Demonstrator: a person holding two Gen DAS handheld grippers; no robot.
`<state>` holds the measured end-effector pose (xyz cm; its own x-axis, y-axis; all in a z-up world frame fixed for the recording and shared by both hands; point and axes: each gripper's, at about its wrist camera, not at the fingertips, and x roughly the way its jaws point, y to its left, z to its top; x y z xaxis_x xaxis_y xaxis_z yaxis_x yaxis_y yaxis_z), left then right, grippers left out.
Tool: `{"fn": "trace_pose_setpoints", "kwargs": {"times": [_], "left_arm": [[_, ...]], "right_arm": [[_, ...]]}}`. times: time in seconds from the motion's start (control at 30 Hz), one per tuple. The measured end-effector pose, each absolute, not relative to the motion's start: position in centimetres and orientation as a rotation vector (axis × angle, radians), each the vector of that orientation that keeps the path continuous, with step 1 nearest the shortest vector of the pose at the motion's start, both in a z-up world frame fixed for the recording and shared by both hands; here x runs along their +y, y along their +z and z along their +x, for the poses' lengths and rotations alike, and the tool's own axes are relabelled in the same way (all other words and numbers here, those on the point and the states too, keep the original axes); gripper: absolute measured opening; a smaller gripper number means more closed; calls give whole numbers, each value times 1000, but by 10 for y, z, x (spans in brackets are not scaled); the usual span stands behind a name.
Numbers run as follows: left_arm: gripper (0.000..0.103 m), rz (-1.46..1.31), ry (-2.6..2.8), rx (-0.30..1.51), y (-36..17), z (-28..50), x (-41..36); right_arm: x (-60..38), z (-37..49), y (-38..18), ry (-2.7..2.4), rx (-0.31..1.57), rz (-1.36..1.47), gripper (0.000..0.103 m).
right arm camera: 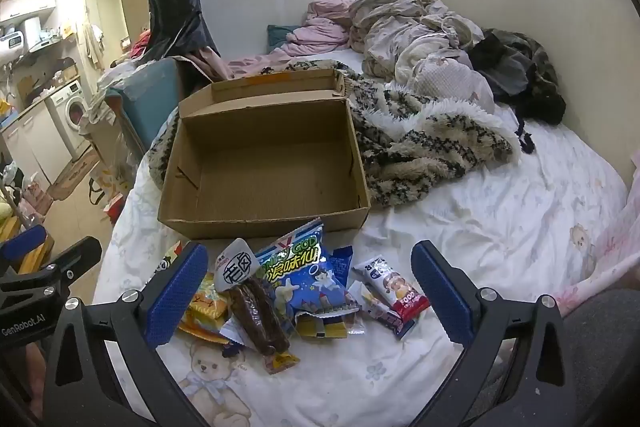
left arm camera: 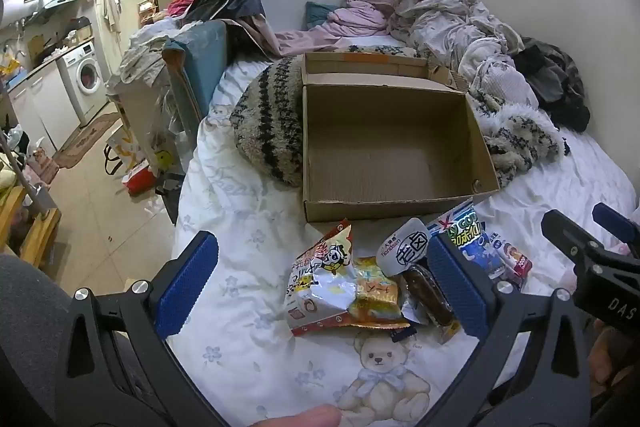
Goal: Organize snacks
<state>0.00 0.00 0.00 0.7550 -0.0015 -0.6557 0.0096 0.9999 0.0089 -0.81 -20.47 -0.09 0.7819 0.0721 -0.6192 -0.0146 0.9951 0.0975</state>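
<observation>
Since the cardboard box sits bare on the bed sheet and the snack packets all lie heaped just before it, I judge nothing sorted yet. My left gripper and right gripper both gape wide, holding nothing. Rumpled blankets lie behind; a washing machine stands well off left.

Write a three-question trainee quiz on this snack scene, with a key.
1. True or false: the cardboard box already holds snacks.
2. Which tool has the blue snack bag between its fingers' line of view: left tool or right tool?
3. Fill in: the snacks lie on the ____, in front of the box.

Key:
1. False; it is empty.
2. Right tool.
3. Bed.
</observation>
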Motion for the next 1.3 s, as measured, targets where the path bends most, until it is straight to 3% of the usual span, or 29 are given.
{"fn": "trace_pose_setpoints", "kwargs": {"times": [1.3], "left_arm": [[103,17,0,715,0,1,2]], "right_arm": [[-204,-9,-1,53,671,101,103]]}}
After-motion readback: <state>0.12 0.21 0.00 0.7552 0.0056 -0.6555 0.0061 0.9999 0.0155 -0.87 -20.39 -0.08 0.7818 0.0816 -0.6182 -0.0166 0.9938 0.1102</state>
